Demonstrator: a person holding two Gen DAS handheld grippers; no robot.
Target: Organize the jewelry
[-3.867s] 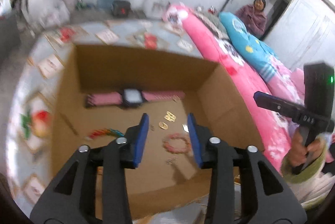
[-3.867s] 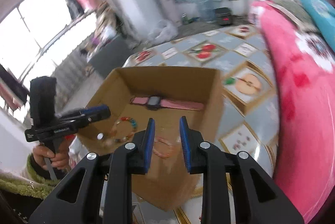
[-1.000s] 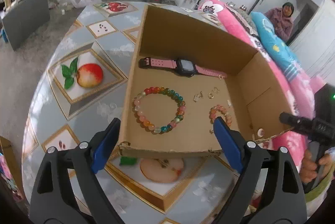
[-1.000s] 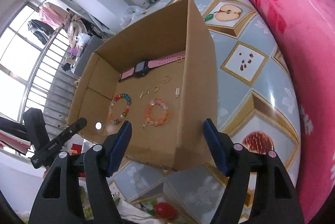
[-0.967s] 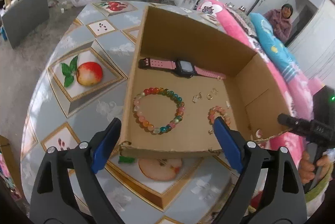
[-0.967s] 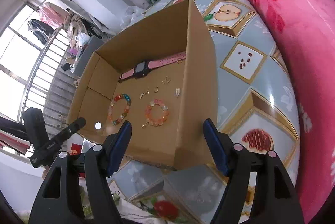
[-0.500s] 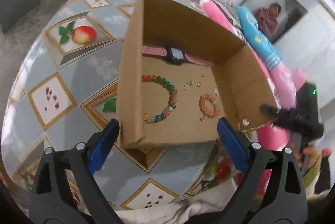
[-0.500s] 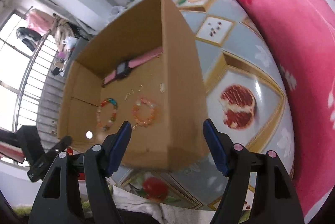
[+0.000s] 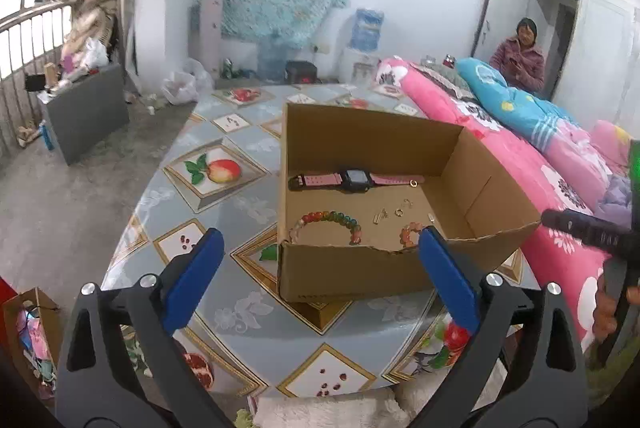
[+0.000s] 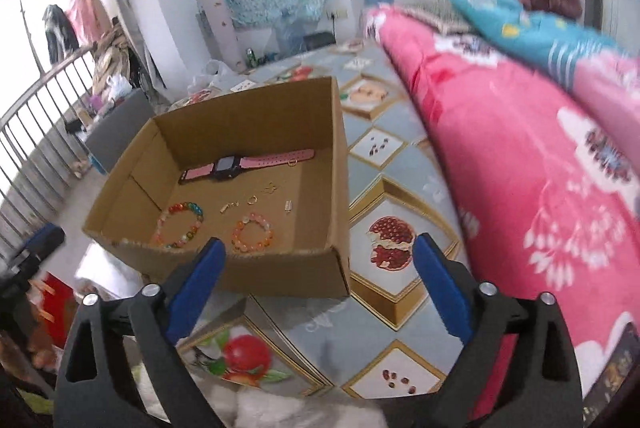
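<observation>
An open cardboard box (image 9: 348, 272) (image 10: 280, 276) sits on the table. Inside lie a pink watch (image 9: 356, 180) (image 10: 244, 163), a multicoloured bead bracelet (image 9: 326, 220) (image 10: 180, 220), a small orange bead bracelet (image 9: 410, 231) (image 10: 253, 233) and several tiny gold earrings (image 9: 394, 213) (image 10: 250, 199). My left gripper (image 9: 320, 280) is wide open and empty, held back in front of the box. My right gripper (image 10: 318, 278) is wide open and empty, at the box's near right corner. The other gripper shows at each view's edge (image 9: 588, 228) (image 10: 28, 248).
The table (image 9: 224, 216) has a fruit-pattern cloth. A pink quilted bed (image 10: 520, 156) runs along the right. A person (image 9: 520, 56) sits at the back right. A water dispenser (image 9: 364, 44) and floor clutter (image 9: 84, 100) stand behind.
Both grippers have pulled back and lowered from looking down into the box to a flatter view from the table's near edge. Both stay wide open. The jewelry has not moved.
</observation>
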